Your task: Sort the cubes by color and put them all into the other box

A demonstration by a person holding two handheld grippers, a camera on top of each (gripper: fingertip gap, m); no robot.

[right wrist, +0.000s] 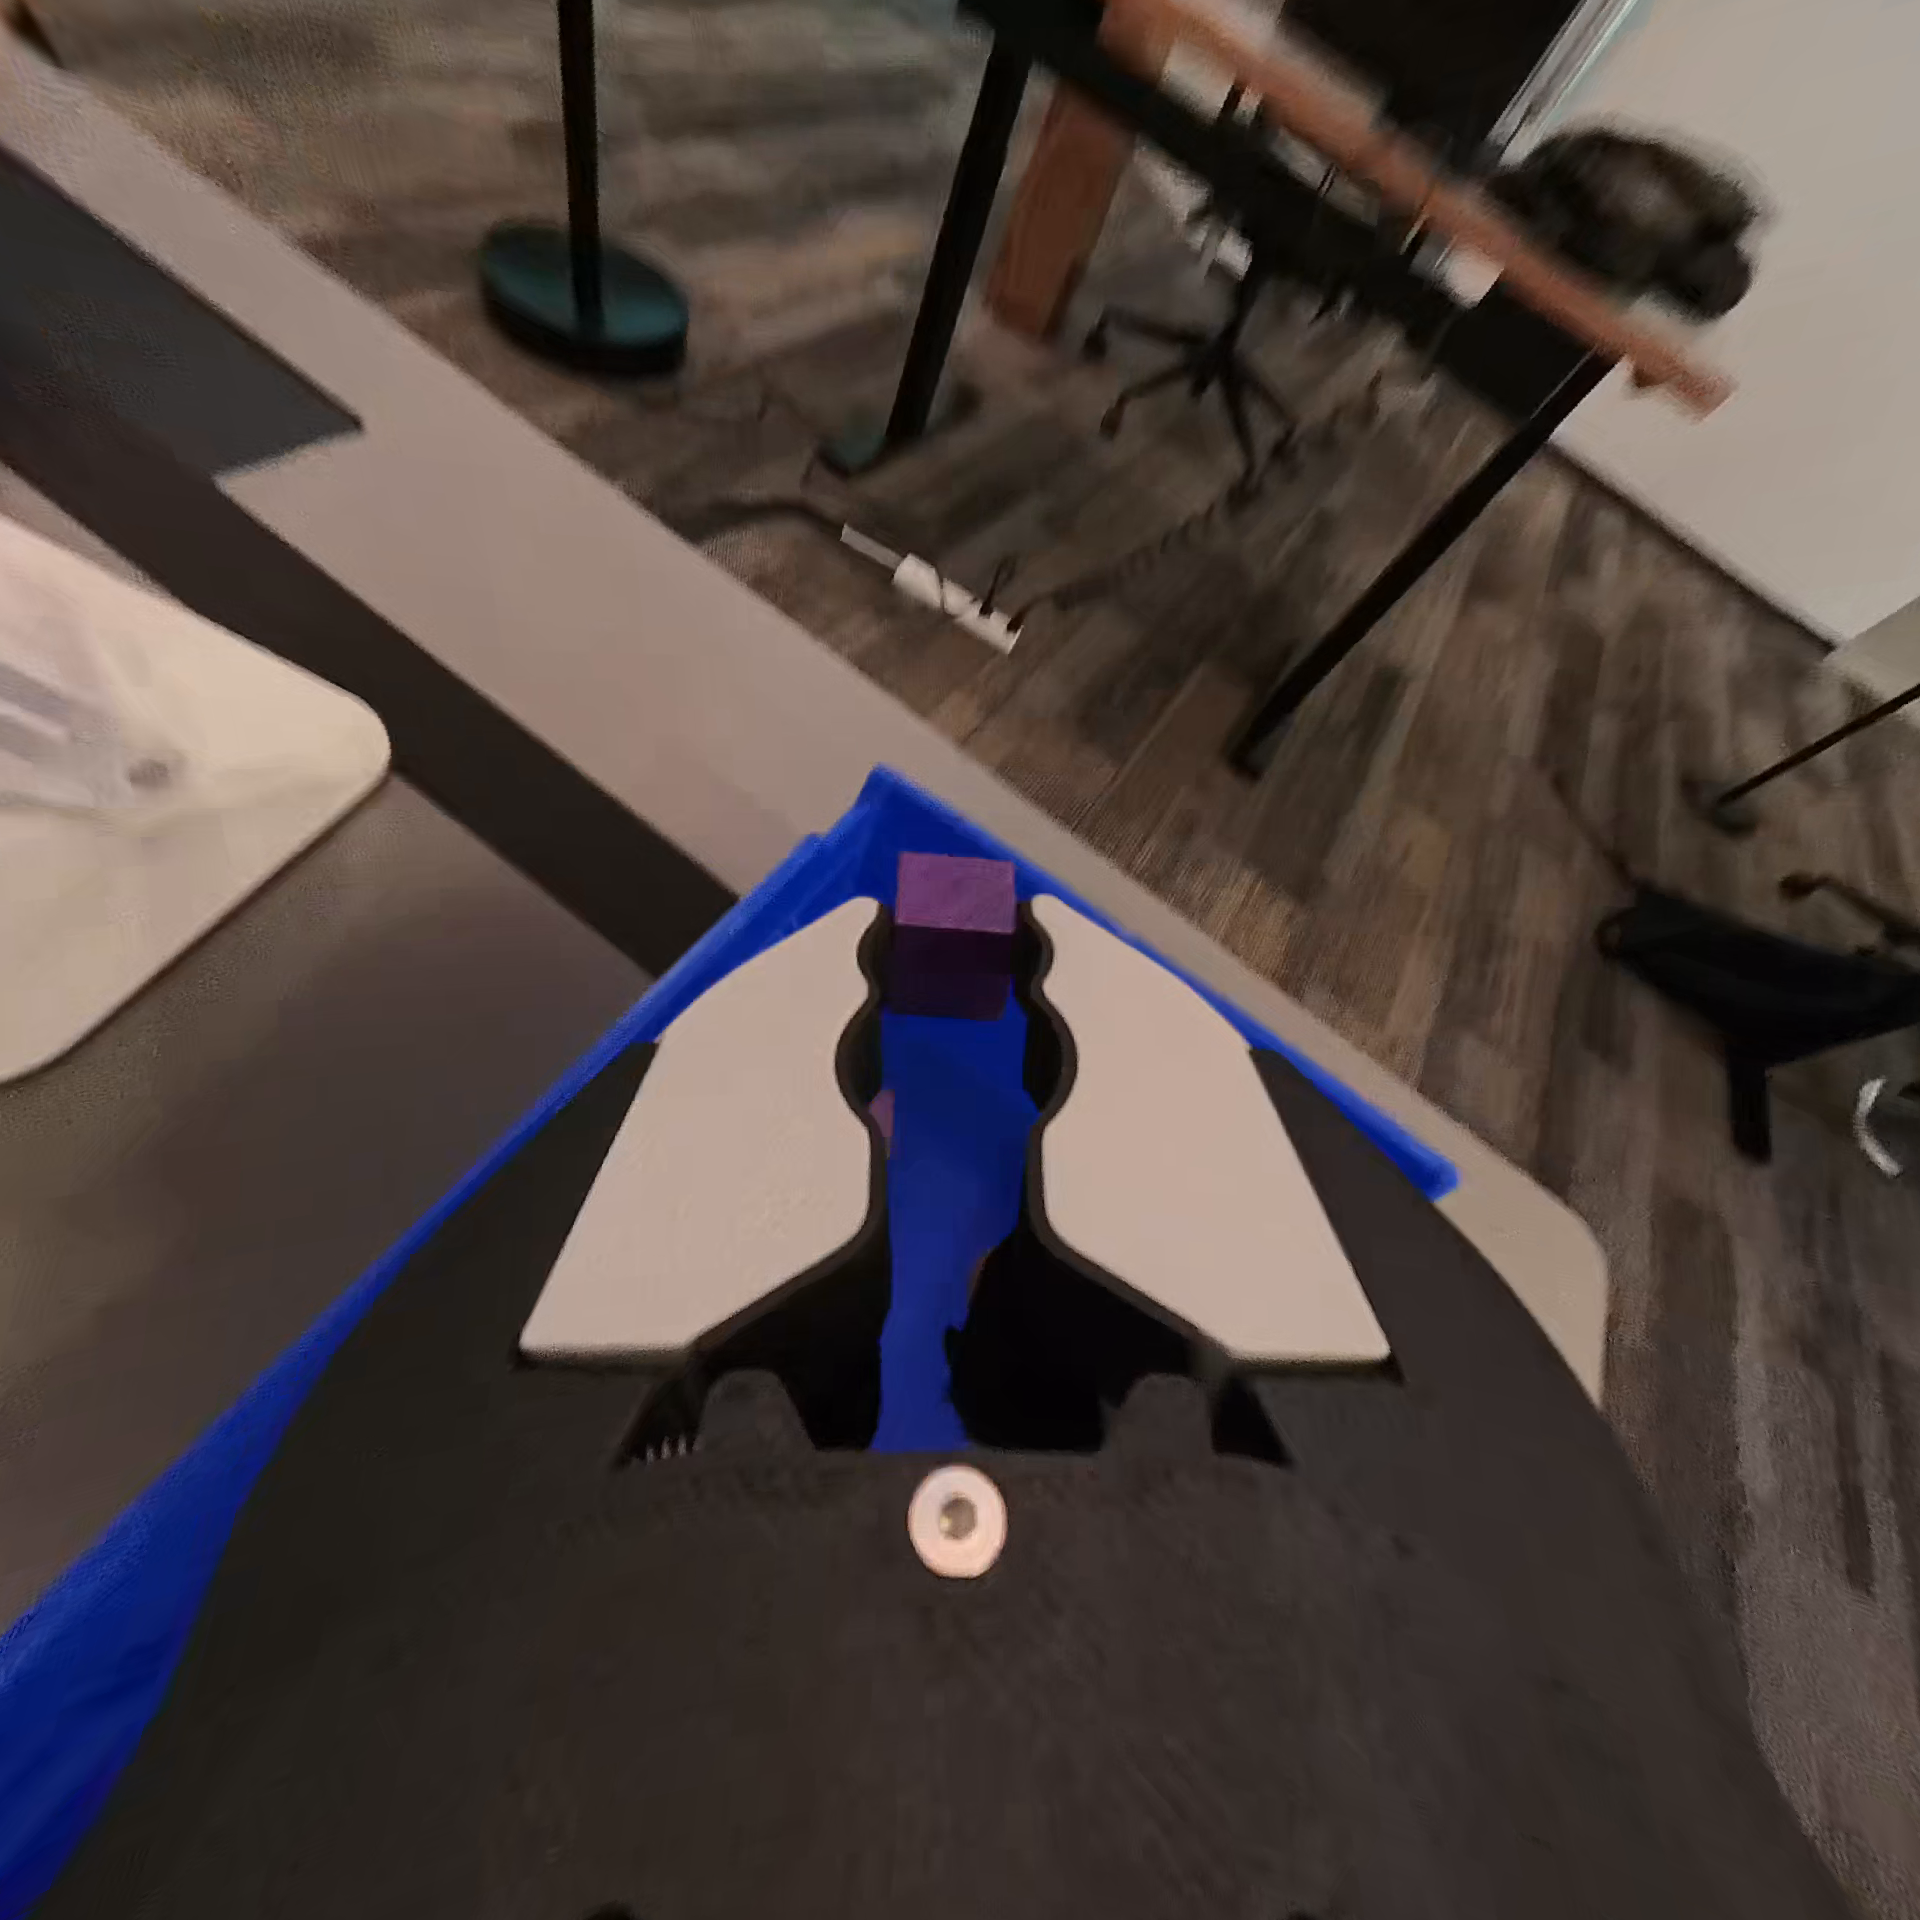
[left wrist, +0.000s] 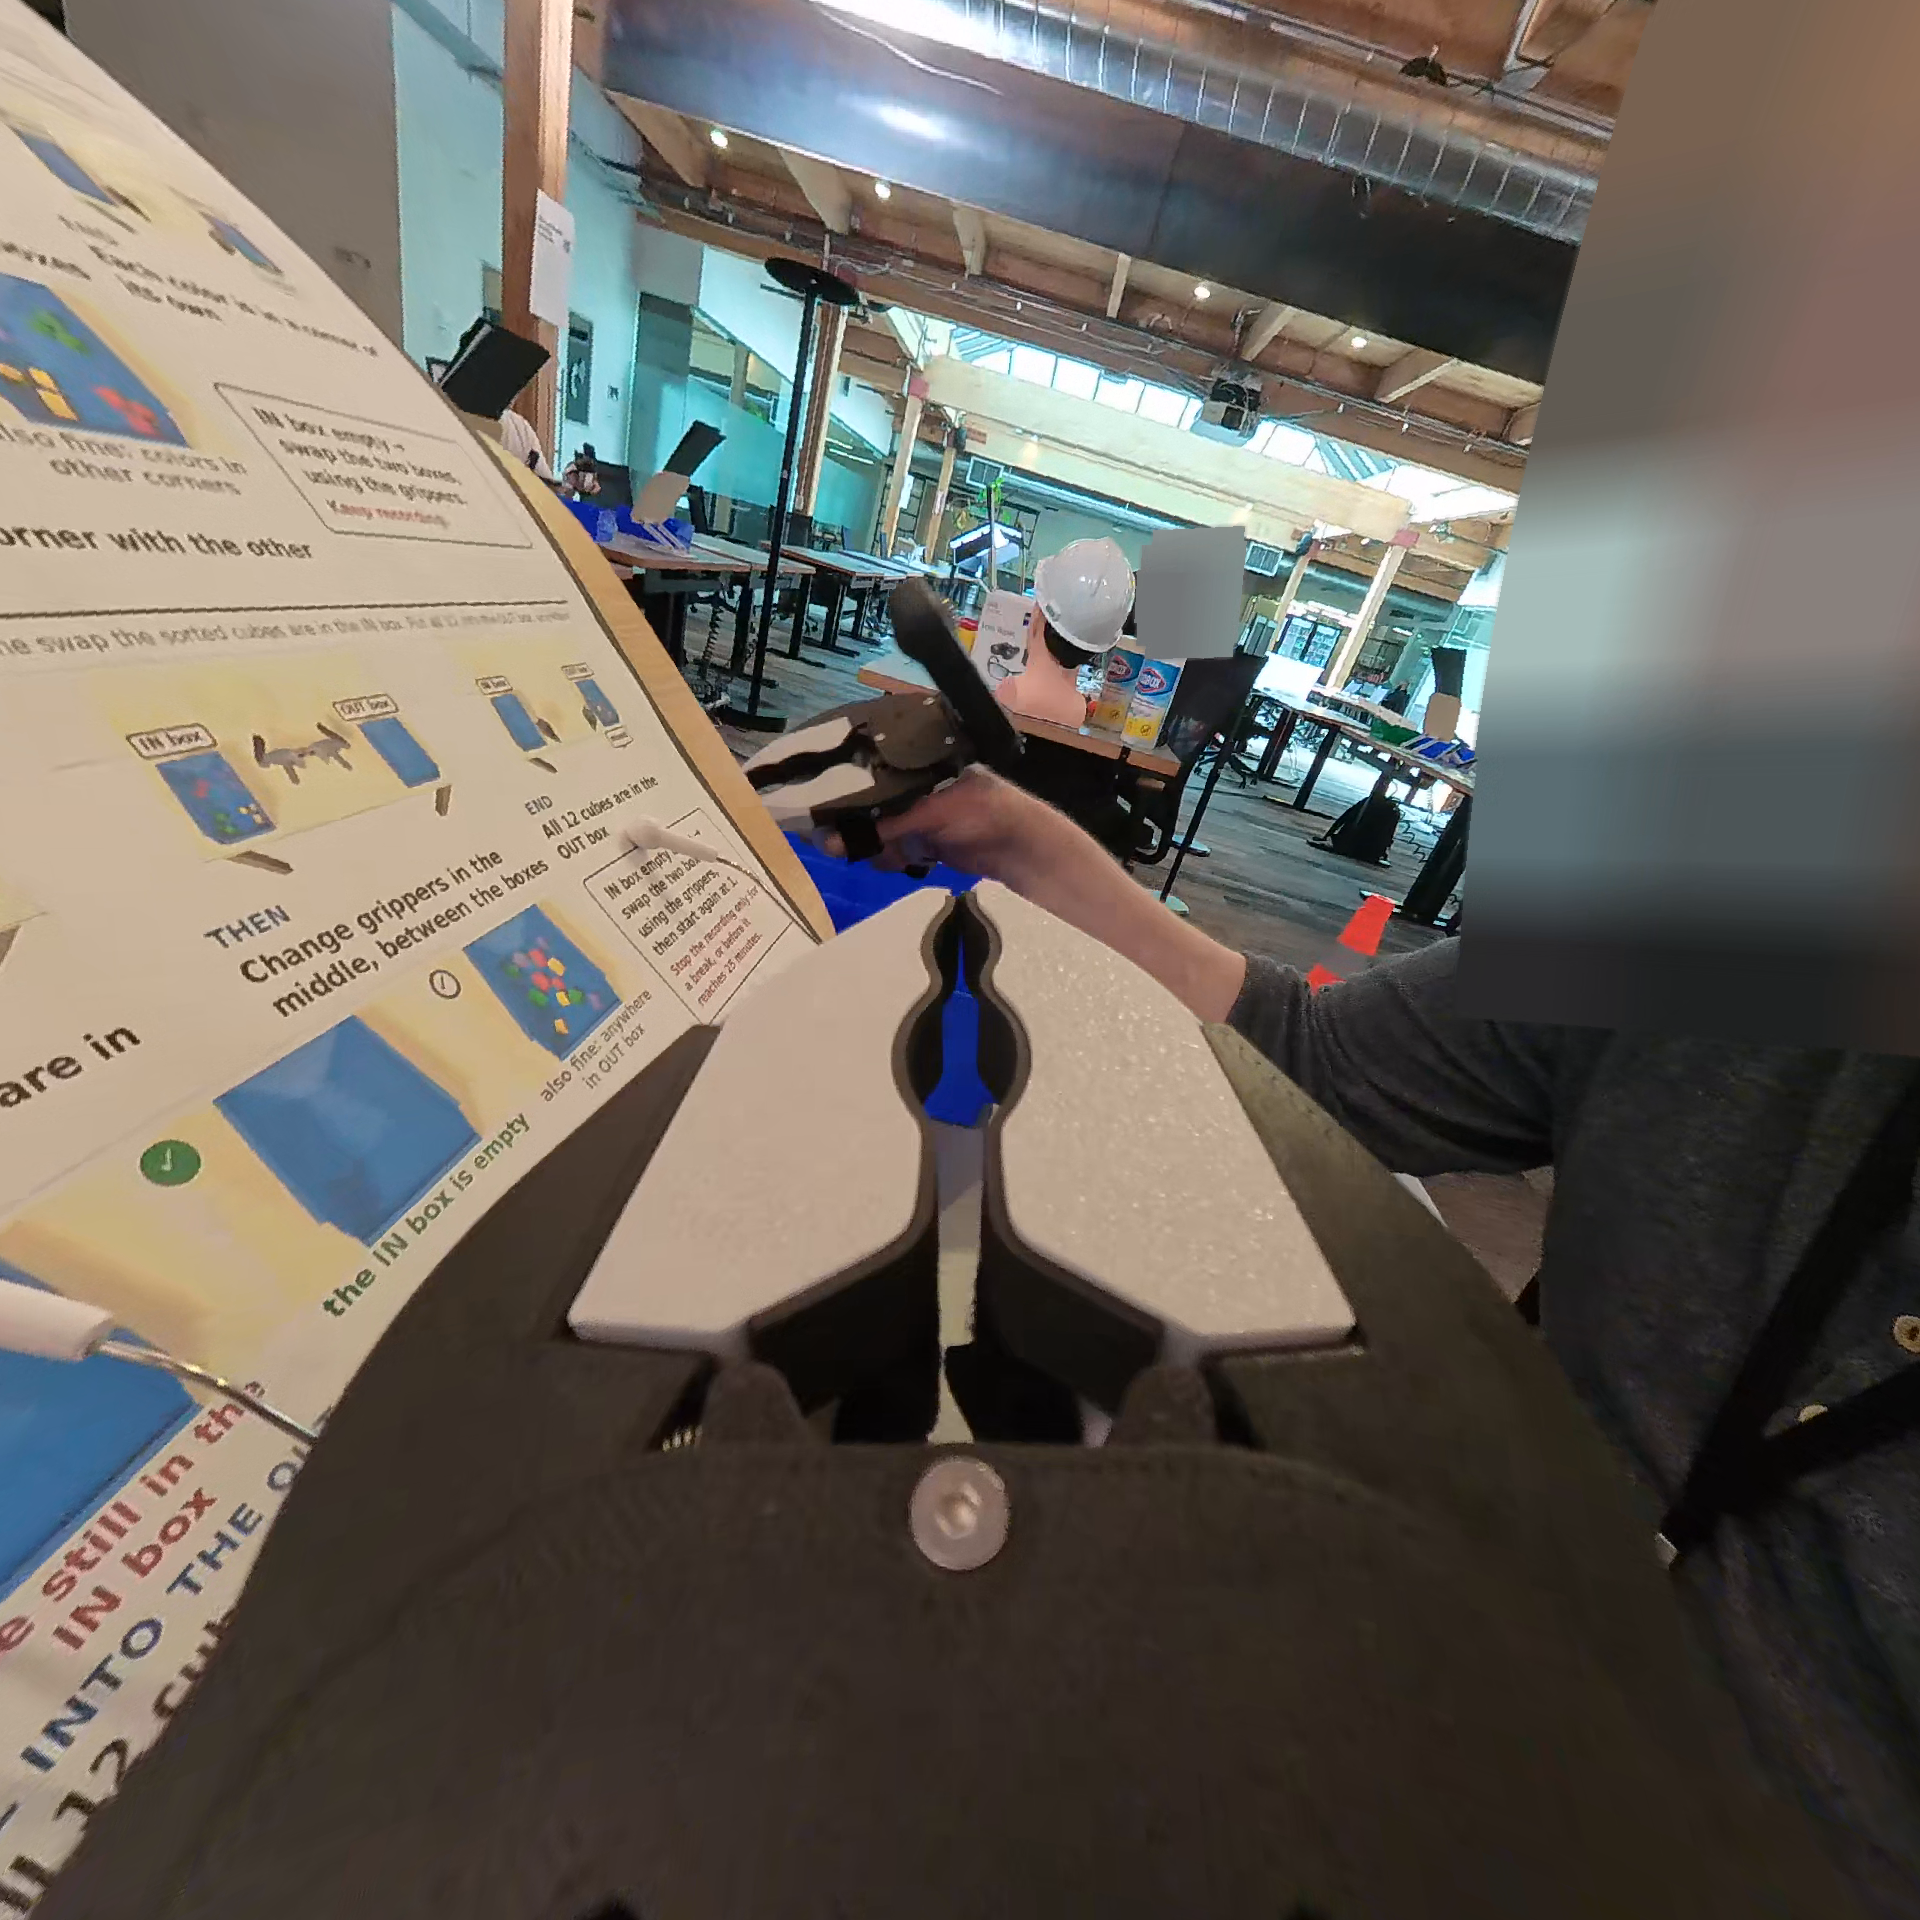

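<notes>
Right gripper (right wrist: 954,940) was clamped on a small purple wooden-looking cube (right wrist: 954,914), both pale pads pressed against its sides, cube riding at the very fingertips. It hung over the far corner of the blue plastic box (right wrist: 831,852), which sat near the edge of the grey table (right wrist: 582,582). I judged the corner position deliberate: each colour gets its own corner, and a sliver of purple (right wrist: 883,1117) lower down between the fingers suggested another purple piece was already lying there, though too little showed to be sure. The tip-hold probably left room to lower the cube close to the box walls without the fingers fouling them.

Left gripper (left wrist: 961,914) had its fingers together with nothing between them, raised and pointed out across the room, beside the printed instruction sheet on its wooden board (left wrist: 312,831). I took it as parked clear. Only a strip of blue box (left wrist: 961,1049) showed past its fingers.

The right gripper (left wrist: 790,774) also appeared in the left view, in the person's hand (left wrist: 935,831).

Remaining step, as I judged it: lower and release.
</notes>
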